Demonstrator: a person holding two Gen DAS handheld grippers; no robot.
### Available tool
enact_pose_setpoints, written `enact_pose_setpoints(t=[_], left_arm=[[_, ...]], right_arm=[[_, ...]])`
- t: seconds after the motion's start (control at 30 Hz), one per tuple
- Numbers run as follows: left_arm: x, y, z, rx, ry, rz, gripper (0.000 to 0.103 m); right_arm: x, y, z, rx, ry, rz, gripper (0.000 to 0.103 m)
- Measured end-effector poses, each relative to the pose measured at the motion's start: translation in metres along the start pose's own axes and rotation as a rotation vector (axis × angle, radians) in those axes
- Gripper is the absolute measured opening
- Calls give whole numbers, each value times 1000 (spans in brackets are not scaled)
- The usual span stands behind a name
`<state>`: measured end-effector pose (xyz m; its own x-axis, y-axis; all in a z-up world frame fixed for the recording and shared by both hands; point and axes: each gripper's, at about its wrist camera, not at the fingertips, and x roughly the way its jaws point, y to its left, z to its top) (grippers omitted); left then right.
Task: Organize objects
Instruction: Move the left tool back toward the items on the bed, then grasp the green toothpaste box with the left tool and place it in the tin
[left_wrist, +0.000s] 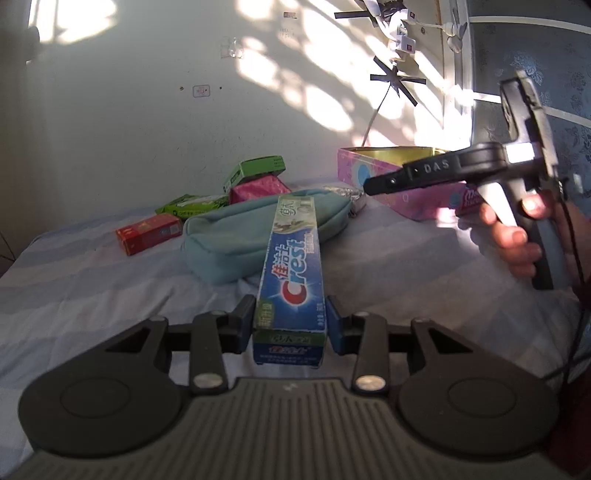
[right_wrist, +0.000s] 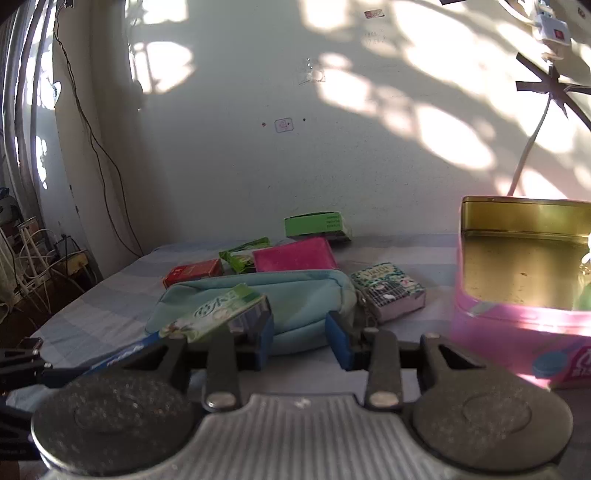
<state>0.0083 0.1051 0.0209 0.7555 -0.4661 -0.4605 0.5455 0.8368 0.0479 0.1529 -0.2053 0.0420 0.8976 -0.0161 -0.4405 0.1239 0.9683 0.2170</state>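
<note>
We see the left gripper (left_wrist: 290, 325) clamped on the near end of the Crest toothpaste box (left_wrist: 291, 269); the right gripper (right_wrist: 300, 341) stands parted, holding nothing.

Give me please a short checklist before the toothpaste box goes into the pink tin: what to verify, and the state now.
1. Left claw shut on the toothpaste box, pads on both sides: ok.
2. Box held near one end only, long part sticking out: not ok, it may swing.
3. Pink tin open, lid off: ok.
4. Room inside the tin: cannot tell; something green shows at its right edge.
5. Right claw holds nothing: ok.
6. Right claw lies between box and tin in the left view: not ok.
</note>
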Motion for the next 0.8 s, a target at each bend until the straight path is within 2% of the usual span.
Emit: enact_pose_setpoints(t=[0.07, 0.1, 0.17, 0.27, 0.3, 0.37, 0.47, 0.57, 0.63, 0.8], left_arm=[[-13, 8, -9, -25, 12, 48, 47], [-17, 11, -11, -39, 17, 94, 52], [-22, 24, -12, -86, 13, 208, 53], [-31, 54, -9, -261, 2, 287, 55], [-33, 61, -9, -309, 6, 293, 55], [-42, 65, -12, -399, 9, 259, 55], [-50, 60, -16, -475, 4, 119, 56], [-46, 46, -18, -478, 35, 45, 58], [-43, 40, -19, -476, 55, 1, 58], [-42, 25, -25, -458, 86, -66, 59]], right_arm=[[14, 8, 2, -9, 25, 36, 34], [20, 13, 2, -14, 39, 60, 34], [35, 24, 2, -17, 69, 110, 34], [51, 39, 3, -43, 106, 155, 34], [54, 43, 4, -48, 119, 168, 34], [52, 47, 4, -56, 112, 198, 35], [45, 46, 0, -83, 93, 199, 41], [48, 37, -3, -57, 132, 176, 42], [52, 29, -9, -13, 189, 211, 43], [37, 23, -16, 5, 179, 239, 43]])
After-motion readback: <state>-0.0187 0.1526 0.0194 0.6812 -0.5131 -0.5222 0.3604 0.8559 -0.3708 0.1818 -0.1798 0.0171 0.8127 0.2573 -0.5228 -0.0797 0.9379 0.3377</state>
